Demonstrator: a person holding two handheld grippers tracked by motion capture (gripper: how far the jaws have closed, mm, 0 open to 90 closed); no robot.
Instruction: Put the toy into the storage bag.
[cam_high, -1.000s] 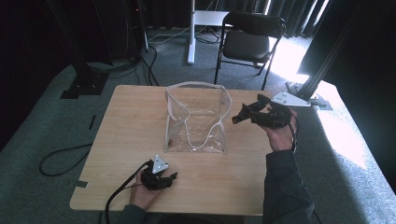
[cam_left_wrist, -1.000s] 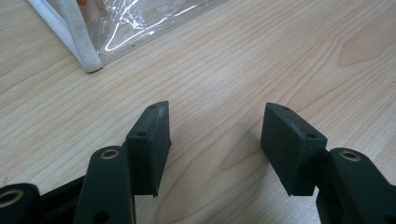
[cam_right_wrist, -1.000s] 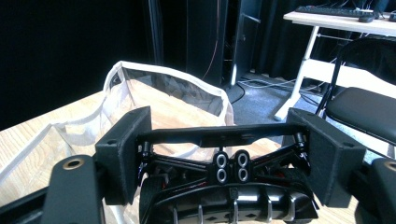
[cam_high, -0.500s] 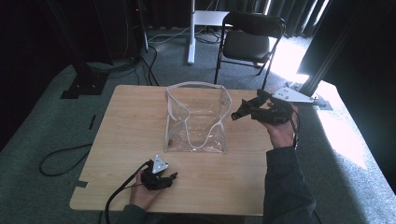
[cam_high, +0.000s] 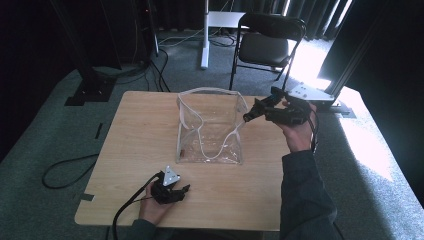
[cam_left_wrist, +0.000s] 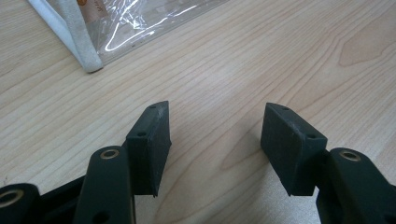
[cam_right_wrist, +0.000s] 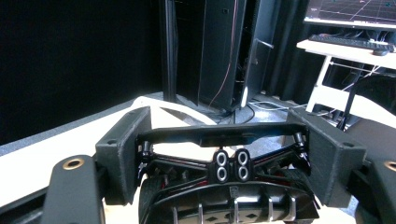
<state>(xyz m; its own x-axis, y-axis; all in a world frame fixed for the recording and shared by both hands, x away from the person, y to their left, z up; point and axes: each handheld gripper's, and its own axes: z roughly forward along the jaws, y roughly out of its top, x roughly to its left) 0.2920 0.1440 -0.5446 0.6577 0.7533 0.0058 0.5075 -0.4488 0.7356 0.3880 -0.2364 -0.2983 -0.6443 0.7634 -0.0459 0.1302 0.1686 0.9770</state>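
A: Where does the black toy car (cam_right_wrist: 229, 186) sit?

B: Between the jaws of the right gripper (cam_high: 250, 114). In the right gripper view its rear wing, twin pairs of chrome exhaust tips and ribbed diffuser fill the gap, and the two black pads (cam_right_wrist: 125, 151) stand against its sides, so the jaws are fairly wide yet closed on the car. In the high view the gripper is held up in the air beside the upper right edge of the bag, and the car there is too dark to tell apart from the gripper.

A: Which bag?

B: The clear plastic bag with white trim and a white handle (cam_high: 210, 127). It stands open-mouthed near the middle of the light wooden table (cam_high: 135, 125), its upper rim just beside the right gripper's tip. Whether the two touch cannot be told.

A: And the left gripper (cam_high: 184, 189)?

B: It rests low at the near edge of the table, held in the person's left hand (cam_high: 152, 207), well apart from the bag's base. In the left gripper view its jaws stand widely apart with bare wood grain between them and nothing gripped. A corner of the bag, with its white piping, lies on the table at the top left of that view.

A: Anything beyond the table?

B: A black folding chair (cam_high: 267, 37) on the grey carpet behind it, and a black cable (cam_high: 65, 167) looped on the floor to the left.
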